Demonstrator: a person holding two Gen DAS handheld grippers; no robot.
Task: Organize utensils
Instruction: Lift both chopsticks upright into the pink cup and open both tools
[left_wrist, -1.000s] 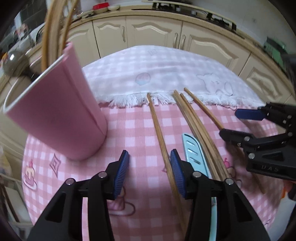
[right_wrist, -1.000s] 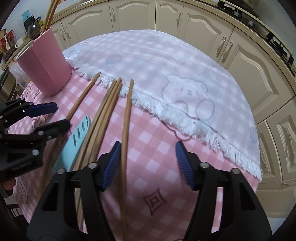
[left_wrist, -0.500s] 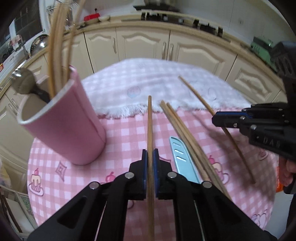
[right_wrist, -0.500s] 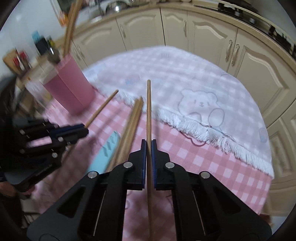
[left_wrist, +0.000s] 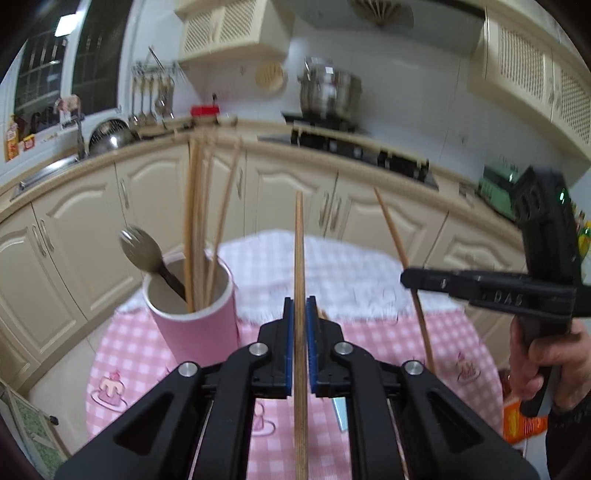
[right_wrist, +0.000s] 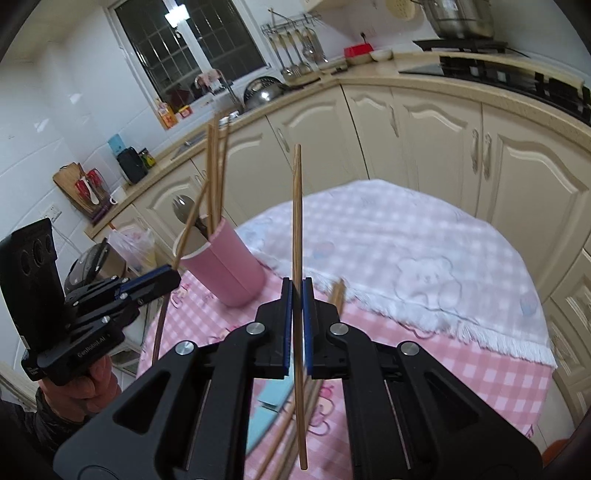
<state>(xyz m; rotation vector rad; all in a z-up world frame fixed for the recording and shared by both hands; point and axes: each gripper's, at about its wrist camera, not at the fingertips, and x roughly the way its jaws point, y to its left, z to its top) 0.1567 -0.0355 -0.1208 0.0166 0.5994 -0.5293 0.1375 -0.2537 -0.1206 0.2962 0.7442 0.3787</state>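
Observation:
My left gripper (left_wrist: 299, 317) is shut on a wooden chopstick (left_wrist: 299, 251) and holds it upright above the table. My right gripper (right_wrist: 296, 295) is shut on another wooden chopstick (right_wrist: 296, 221), also upright. A pink cup (left_wrist: 199, 317) stands on the table's left with several chopsticks and a dark spoon (left_wrist: 142, 253) in it; it also shows in the right wrist view (right_wrist: 229, 269). The right gripper (left_wrist: 410, 277) shows in the left wrist view with its chopstick (left_wrist: 391, 225). More chopsticks (right_wrist: 280, 432) and a light blue utensil (right_wrist: 269, 406) lie on the table.
The round table has a pink checked cloth (left_wrist: 129, 354) and a white bear cloth (right_wrist: 424, 251) at the far side. Cream kitchen cabinets (right_wrist: 424, 129) curve behind it. An orange packet (left_wrist: 524, 424) lies at the right.
Both grippers closed on a chopstick each, then lifted and tilted them from lying on the table to upright. The view has swung up to the kitchen.

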